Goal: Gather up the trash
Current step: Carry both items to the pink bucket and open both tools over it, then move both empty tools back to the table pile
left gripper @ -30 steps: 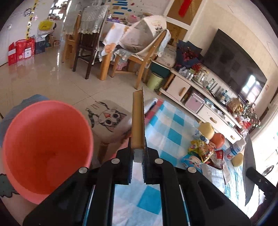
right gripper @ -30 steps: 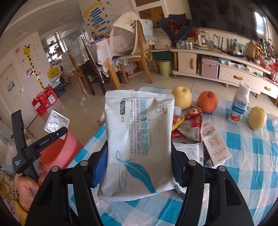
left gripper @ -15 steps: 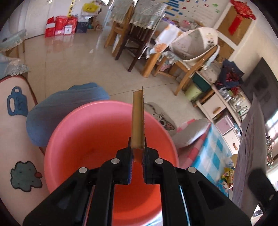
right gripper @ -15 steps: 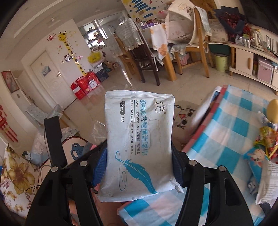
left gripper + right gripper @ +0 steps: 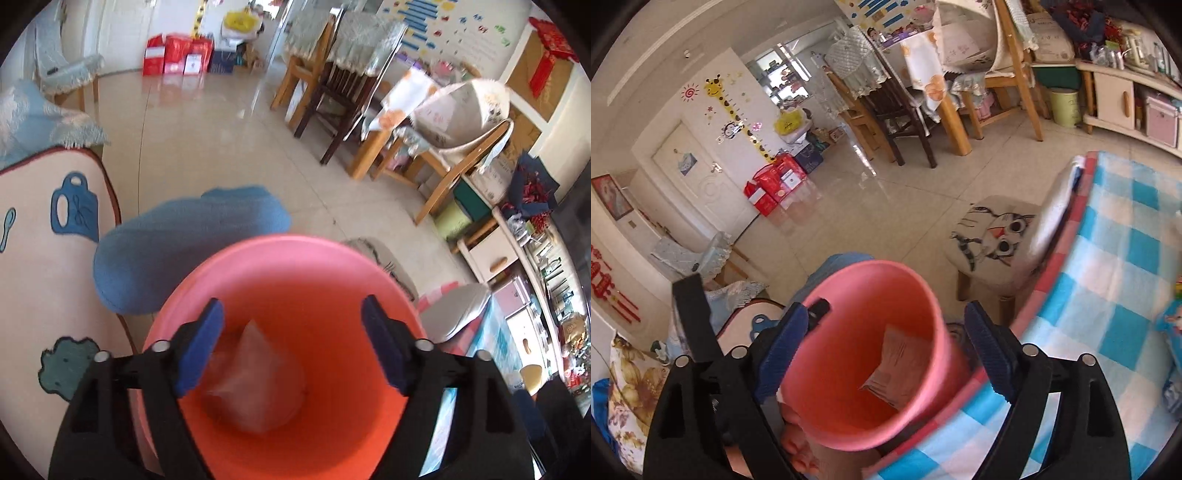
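A pink plastic bin (image 5: 295,266) fills the lower middle of the left wrist view; it also shows in the right wrist view (image 5: 916,291). My left gripper (image 5: 291,332) is open and empty right above its mouth. A blurred packet (image 5: 258,376) lies inside the bin. My right gripper (image 5: 886,347) is open and empty over the bin. The white wipes packet (image 5: 901,365) lies inside against the wall. The left gripper's black body (image 5: 694,317) shows at the bin's left.
A blue-and-white checked table (image 5: 1126,258) lies to the right. A stool with a cat cushion (image 5: 993,236) stands beside it. A blue cushion (image 5: 184,236) and a cream cushion (image 5: 40,258) lie beyond and left of the bin. Wooden chairs (image 5: 332,81) stand farther back.
Both grippers opened over the bin. The flat cardboard-coloured piece left my left gripper and the wipes packet left my right gripper; both packets now lie in the bin.
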Motion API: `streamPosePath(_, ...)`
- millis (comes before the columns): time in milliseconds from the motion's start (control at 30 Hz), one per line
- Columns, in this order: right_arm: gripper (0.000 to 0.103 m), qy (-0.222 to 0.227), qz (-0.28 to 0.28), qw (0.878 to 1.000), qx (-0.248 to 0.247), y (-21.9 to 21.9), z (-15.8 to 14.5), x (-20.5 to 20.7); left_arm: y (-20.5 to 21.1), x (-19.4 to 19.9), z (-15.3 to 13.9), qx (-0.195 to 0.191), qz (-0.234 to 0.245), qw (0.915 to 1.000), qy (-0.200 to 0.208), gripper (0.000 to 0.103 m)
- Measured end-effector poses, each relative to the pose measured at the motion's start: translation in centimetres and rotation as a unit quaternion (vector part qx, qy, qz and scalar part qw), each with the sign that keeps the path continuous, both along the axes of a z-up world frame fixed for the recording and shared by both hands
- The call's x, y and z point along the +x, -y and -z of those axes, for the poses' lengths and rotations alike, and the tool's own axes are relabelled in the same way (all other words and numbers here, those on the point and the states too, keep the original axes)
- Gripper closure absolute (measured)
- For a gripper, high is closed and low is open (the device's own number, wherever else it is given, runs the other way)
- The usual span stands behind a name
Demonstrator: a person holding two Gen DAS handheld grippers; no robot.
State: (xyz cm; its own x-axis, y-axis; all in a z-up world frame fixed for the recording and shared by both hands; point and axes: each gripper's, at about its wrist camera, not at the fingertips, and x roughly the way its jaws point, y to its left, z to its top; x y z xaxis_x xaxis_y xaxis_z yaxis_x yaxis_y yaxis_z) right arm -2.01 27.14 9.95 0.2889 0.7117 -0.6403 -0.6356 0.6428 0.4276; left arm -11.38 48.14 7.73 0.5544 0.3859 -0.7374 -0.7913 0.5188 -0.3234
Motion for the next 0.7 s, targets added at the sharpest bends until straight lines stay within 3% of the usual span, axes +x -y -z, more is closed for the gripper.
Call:
streamPosePath(67,0.012,0.028,0.016,0.999,-0.024,1.6,-0.1,-0.6,0.6,0.3,-0.5,0.015,0.008,0.9997,0.019,0.022)
streamPosePath(200,0.012,0.072,0.043,0.994,-0.076,5.2,0.2,-1.5,2.5,0.4,-2.0,0.057,0.041,0.9942,0.082,0.011)
streamPosePath(300,0.012,0.100,0.068,0.988,-0.095,7.9,0.2,-1.8,4.8,1.1,-3.2,0.103,0.068,0.9865,0.108,0.009)
streamPosePath(400,0.009,0.131,0.095,0.980,-0.113,10.5,0.2,-1.8,6.7,2.0,-3.7,0.124,0.099,0.9794,0.125,0.008)
streamPosePath(533,0.006,0.189,0.128,0.964,-0.138,13.9,-0.5,-1.9,9.2,3.4,-4.7,0.146,0.144,0.9704,0.127,0.008)
streamPosePath(700,0.005,0.226,0.191,0.941,-0.166,18.5,-1.5,-1.2,13.3,5.7,-5.6,0.196,0.196,0.9578,0.075,0.008)
